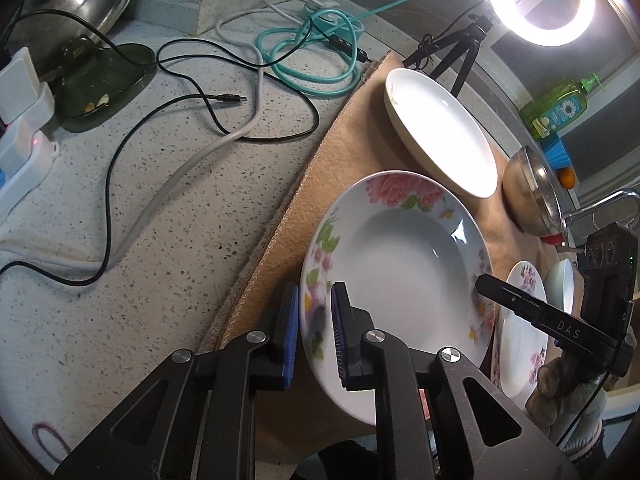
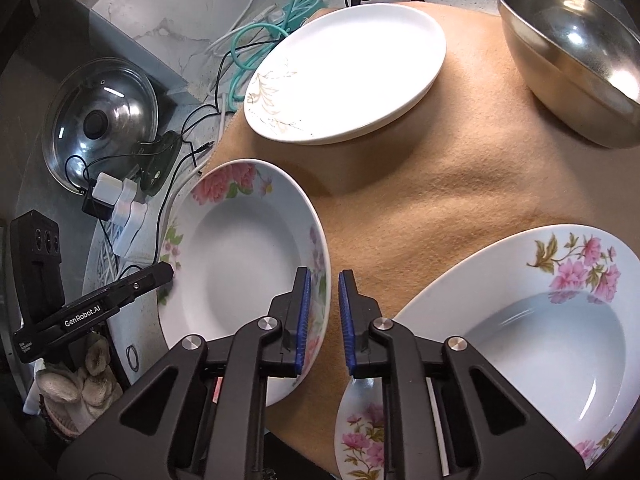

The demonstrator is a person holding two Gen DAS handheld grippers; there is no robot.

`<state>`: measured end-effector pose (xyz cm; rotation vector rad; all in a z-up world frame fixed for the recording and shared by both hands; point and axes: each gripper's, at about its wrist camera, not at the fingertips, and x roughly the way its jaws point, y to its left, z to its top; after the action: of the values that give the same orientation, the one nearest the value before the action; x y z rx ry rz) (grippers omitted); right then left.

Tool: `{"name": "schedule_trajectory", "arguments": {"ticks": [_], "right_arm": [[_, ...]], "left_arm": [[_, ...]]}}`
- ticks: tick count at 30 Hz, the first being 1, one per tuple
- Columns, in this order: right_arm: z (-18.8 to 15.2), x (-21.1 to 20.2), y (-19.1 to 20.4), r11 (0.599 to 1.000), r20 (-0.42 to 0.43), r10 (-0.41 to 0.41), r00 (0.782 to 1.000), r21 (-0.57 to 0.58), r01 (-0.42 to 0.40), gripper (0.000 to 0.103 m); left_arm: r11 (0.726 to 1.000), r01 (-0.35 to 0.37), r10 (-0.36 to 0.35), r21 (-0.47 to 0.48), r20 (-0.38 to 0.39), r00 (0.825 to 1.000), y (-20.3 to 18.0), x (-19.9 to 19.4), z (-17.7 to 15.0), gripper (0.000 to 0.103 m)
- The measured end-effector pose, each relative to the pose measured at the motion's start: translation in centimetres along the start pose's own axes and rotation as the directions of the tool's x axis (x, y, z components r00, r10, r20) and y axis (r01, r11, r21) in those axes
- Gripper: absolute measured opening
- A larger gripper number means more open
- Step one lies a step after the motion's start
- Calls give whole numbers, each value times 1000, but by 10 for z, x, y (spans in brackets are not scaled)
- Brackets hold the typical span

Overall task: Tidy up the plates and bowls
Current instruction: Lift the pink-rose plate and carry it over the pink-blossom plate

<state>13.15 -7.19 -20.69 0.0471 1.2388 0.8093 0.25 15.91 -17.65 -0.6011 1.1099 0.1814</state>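
Tan mat [image 2: 460,184], both grippers angled down, clamping floral plate [image 2: 240,256] rim

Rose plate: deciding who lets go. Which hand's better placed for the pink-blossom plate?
Likely right: the pink-blossom plate lies beside the right gripper; the left gripper holds the rose plate farther off.

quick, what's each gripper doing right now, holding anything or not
Left gripper: closed on the rim of the floral deep plate.
Right gripper: closed on the same plate's opposite rim.
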Motion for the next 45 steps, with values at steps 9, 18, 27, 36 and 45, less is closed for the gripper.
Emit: {"name": "schedule_trajectory", "arguments": {"ticks": [9, 18, 27, 36, 45], "right_arm": [[-1, 1, 2, 1000, 0, 0, 1000, 14, 0, 11], [-3, -11, 1, 999, 12, 8, 1000, 36, -9, 11], [-9, -43, -9, 997, 65, 7, 998, 80, -12, 11], [-29, -81, -37, 989, 111, -25, 993, 150, 8, 11], [-57, -112, -72, 969, 140, -78, 987, 243, 43, 11]], "left_arm": [[1000, 5, -5, -1, -1, 1000, -1, -1, 1, 13], [1000, 10, -10, 20, 23, 1000, -10, -12, 6, 13], [996, 44, -47, 82, 31, 998, -36, -18, 9, 13], [981, 95, -97, 169, 1, 995, -78, -13, 6, 13], [954, 147, -136, 260, -60, 989, -123, 3, -2, 13]]}}
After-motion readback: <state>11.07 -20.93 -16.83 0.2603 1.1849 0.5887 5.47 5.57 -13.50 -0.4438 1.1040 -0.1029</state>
